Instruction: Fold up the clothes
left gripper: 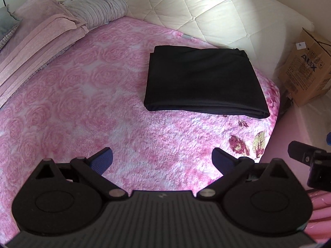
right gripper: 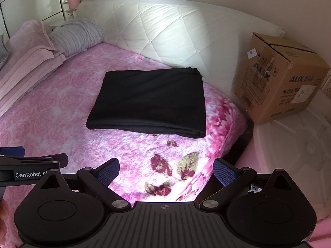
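a: where is the black garment (left gripper: 203, 80) lying?

b: it is sitting folded into a flat rectangle on the pink bed cover (left gripper: 86, 95), near the white quilted headboard (left gripper: 206, 12) and toward the side with the cardboard box (right gripper: 283, 86).

a: and what are the claws doing?

b: the left claw (left gripper: 162, 160) is hovering over the bed cover with its fingers spread wide, holding nothing. the right claw (right gripper: 166, 171) is doing the same, wide and empty, well short of the cloth.

a: how is it going to handle?

b: it is looking soft, light and limp, probably a little slick. the layers are stacking at the near edge, so i would be pinching there, through all the layers, or they could be sliding apart.
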A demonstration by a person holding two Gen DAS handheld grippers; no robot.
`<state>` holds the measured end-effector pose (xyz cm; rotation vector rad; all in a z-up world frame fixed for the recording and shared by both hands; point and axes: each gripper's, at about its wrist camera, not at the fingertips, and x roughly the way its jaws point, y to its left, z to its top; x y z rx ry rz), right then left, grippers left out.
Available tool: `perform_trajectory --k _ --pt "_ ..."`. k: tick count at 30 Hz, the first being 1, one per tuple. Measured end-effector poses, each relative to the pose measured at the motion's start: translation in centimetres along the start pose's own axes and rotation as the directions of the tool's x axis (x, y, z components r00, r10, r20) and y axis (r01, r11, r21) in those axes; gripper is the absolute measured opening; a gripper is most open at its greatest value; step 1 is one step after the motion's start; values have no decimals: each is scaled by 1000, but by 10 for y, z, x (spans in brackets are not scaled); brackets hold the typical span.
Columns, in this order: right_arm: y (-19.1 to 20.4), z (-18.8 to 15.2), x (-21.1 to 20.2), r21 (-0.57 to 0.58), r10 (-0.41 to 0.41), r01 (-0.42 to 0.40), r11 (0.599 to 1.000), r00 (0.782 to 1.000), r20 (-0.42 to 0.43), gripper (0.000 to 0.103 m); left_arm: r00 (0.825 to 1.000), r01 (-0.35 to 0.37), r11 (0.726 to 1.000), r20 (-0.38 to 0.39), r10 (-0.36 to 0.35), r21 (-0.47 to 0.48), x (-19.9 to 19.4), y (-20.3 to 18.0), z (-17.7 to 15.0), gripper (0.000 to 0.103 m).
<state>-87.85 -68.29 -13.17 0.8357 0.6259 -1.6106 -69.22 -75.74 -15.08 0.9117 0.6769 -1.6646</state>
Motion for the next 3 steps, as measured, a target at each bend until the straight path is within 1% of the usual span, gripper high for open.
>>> perform_trajectory --k 3 --pt "-1 1 1 4 3 -3 1000 1000 -3 99 1000 -1 1000 7 1 -8 1 -1 2 101"
